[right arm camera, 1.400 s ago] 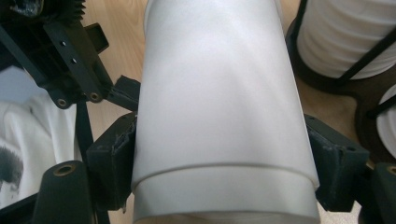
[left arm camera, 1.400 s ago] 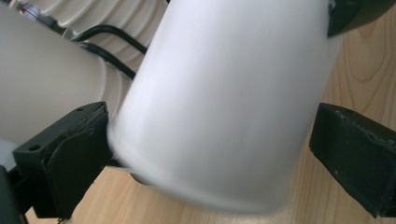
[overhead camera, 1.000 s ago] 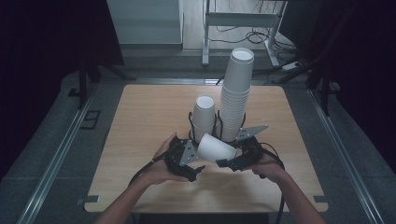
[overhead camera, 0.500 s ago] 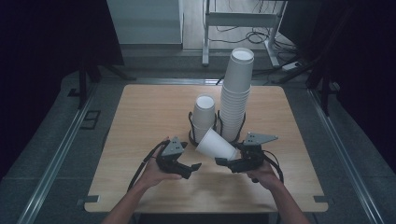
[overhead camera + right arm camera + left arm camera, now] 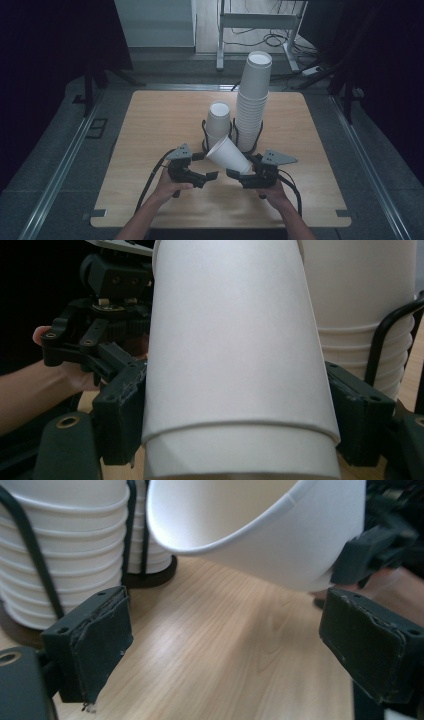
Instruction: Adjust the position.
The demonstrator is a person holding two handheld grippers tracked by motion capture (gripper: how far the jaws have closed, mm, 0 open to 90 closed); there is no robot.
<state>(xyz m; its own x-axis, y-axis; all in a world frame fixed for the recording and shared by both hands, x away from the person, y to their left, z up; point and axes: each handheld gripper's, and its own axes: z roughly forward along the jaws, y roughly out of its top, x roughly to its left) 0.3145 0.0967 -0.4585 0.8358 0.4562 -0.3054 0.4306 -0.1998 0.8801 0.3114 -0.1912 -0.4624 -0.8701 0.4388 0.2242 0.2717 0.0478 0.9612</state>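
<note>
The right gripper point(image 5: 237, 174) clamps a white paper cup point(image 5: 229, 155) near its base, holding it tilted above the near middle of the table point(image 5: 150, 125), mouth toward the left. The left gripper point(image 5: 210, 175) has just been closing, yet its jaws stand apart with nothing between them. The cup looks light and easily crushed, so a gentle squeeze low on the wall suits it best.

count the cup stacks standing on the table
2: a tall stack at the far right and a short stack left of it. A loose cup is held nearby.
</note>
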